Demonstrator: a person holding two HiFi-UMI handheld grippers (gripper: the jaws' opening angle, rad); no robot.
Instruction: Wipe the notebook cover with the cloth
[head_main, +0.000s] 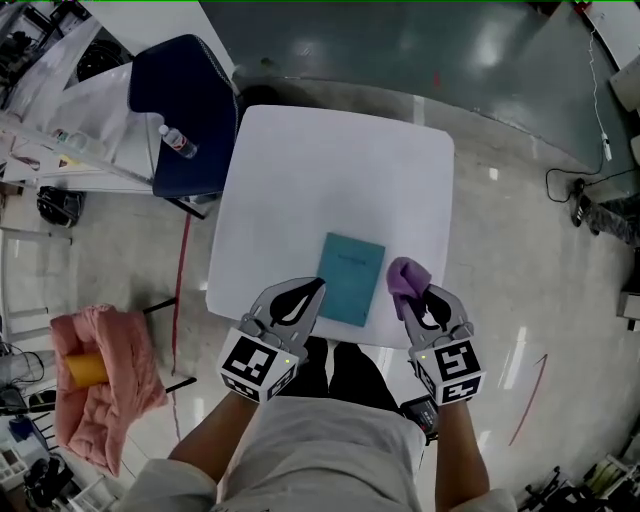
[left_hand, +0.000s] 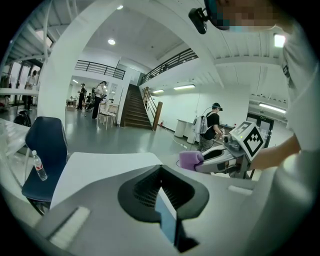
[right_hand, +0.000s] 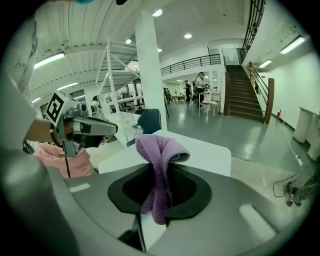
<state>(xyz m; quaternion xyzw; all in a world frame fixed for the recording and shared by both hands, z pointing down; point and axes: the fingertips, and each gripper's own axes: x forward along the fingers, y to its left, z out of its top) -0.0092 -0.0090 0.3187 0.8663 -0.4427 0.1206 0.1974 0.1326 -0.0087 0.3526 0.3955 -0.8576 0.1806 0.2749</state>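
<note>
Wiping looks not yet begun: right tongs (head_main: 427, 295) clamp the cloth (head_main: 404, 273) beside the notebook (head_main: 352, 277); left tongs (head_main: 315, 288) closed at its edge.

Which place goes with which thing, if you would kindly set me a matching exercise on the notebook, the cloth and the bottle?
Things:
1. notebook
2. cloth
3. bottle

Places:
A. lying on the chair
B. flat on the table
C. clamped in the right gripper

Pairs: 1-B, 2-C, 3-A.
</note>
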